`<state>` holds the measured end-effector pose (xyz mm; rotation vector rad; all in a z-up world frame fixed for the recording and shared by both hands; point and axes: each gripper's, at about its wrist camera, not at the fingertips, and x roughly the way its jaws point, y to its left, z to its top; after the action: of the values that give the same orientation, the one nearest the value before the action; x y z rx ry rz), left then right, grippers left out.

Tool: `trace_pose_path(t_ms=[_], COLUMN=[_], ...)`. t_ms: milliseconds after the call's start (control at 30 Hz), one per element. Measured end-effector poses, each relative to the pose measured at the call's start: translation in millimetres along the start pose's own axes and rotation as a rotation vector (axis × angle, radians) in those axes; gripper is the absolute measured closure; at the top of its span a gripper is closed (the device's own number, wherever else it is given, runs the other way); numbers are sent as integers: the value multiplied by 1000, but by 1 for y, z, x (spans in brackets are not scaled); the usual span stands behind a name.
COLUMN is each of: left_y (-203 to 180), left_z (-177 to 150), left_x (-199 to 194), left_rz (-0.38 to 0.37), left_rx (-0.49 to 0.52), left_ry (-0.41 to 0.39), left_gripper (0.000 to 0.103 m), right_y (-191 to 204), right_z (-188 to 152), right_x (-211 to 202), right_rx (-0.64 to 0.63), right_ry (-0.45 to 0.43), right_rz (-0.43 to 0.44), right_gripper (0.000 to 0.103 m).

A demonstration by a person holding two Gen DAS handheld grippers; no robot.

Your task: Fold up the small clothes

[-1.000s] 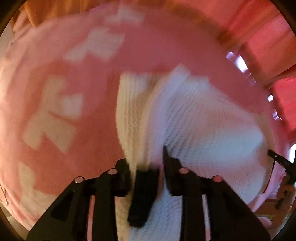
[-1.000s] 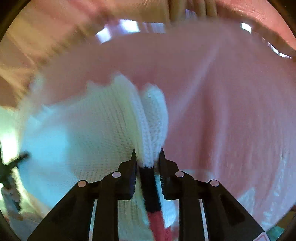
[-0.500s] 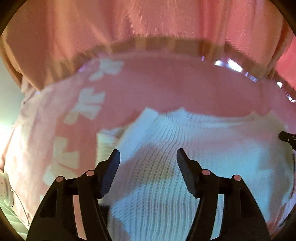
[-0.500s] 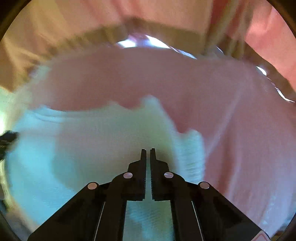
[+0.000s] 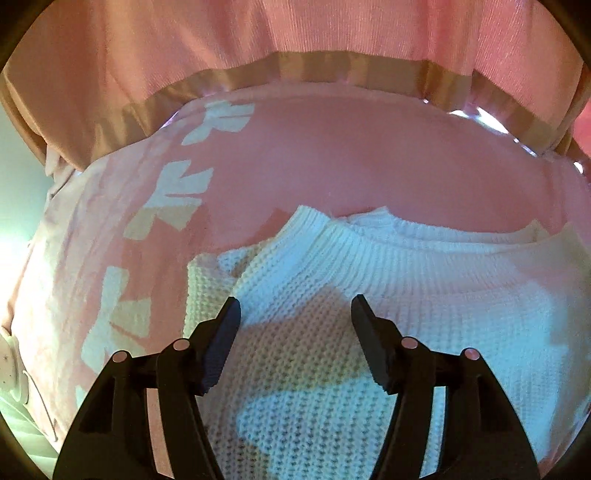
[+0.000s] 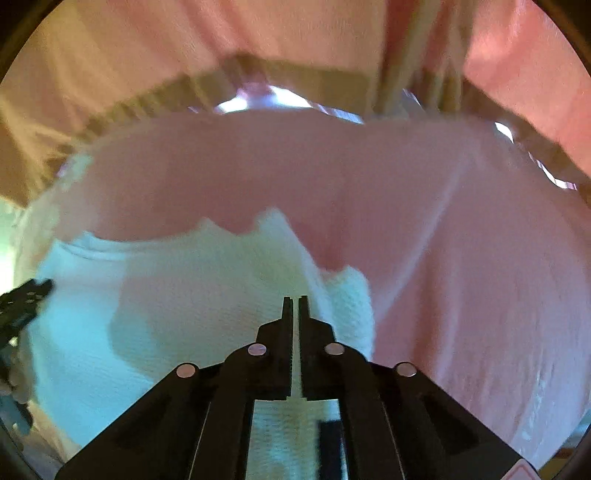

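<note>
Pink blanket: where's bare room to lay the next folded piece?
Free: plain pink blanket right of the white knit sweater, and the strip beyond its collar up to the tan-trimmed edge. Left holds the bow-print band. Centre is taken by the sweater.

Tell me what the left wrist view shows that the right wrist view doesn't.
Left wrist only: the white bow pattern on the pink blanket, the sweater's ribbed collar, and the left hand-held gripper open above the knit, holding nothing.

Right wrist only: the right hand-held gripper shut and empty, with plain pink blanket to its right.

Both: the white sweater lying on the blanket, with pink drapery behind.
</note>
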<state>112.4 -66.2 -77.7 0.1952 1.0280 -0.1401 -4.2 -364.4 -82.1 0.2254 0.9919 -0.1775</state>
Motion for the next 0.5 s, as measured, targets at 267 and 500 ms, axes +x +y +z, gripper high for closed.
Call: trace_pose_path(t_ms=[267,500], left_y=[-11,-12], left_z=[2,7], left_x=[8,16], left_rz=[21,58], left_rx=[26,37], left_ry=[6,4], left_gripper=[43,41], right_y=[2,-8], right_z=[5,16], right_x=[48,37], right_rx=[-8,77], right_ry=[80,42], right_rz=[-36,-60], right_gripper=[103,103])
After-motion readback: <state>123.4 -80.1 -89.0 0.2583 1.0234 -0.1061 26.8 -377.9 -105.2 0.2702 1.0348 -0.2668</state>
